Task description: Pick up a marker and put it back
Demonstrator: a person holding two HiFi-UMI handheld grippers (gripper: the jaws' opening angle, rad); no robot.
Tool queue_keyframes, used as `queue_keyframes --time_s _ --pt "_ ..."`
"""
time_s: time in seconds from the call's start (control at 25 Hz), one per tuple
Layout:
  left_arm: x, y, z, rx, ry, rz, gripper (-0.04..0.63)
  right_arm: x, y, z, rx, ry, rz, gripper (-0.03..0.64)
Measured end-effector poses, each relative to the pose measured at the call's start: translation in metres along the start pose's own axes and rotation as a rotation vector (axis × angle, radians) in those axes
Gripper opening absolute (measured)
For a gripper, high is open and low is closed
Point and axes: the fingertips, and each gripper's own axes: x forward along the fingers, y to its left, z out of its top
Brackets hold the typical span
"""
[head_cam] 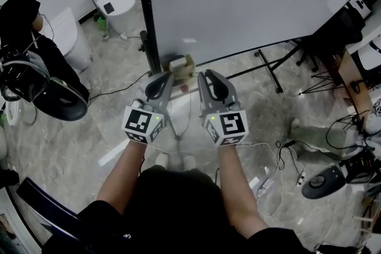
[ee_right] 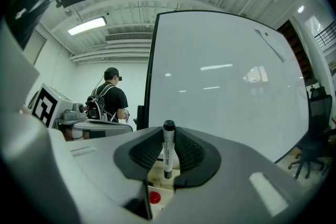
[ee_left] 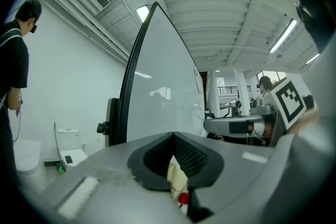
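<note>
Clamped upright between right gripper pads: marker, dark end up, lower tip lined up over small box at foot of whiteboard. Likely held vertical so as to drop straight back into its slot. Left gripper closed, pads meeting, nothing between them; parked just beside the right one below whiteboard's lower corner, probably only to stay clear. Both aimed at box. Judged midway: marker out of box, return not yet done. Calls for a straight, slow descent; any tilt could catch box rim.
</note>
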Motion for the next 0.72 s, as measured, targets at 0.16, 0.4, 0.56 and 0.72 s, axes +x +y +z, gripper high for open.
queue_keyframes --time_s 0.16,0.4,0.56,0.72 --pt "0.002 0.002 -0.009 -0.007 0.017 0.003 0.005 0.006 -0.003 -0.014 0.012 0.025 -0.003 0.075" --pt "0.005 0.005 -0.014 -0.015 0.025 -0.001 0.005 0.015 -0.006 -0.035 0.034 0.058 -0.005 0.075" --pt "0.007 0.007 -0.019 -0.018 0.034 -0.005 0.005 0.022 -0.007 -0.047 0.042 0.079 -0.003 0.075" --pt "0.009 0.012 -0.026 -0.032 0.044 0.009 0.003 0.029 -0.01 -0.057 0.055 0.097 -0.008 0.075"
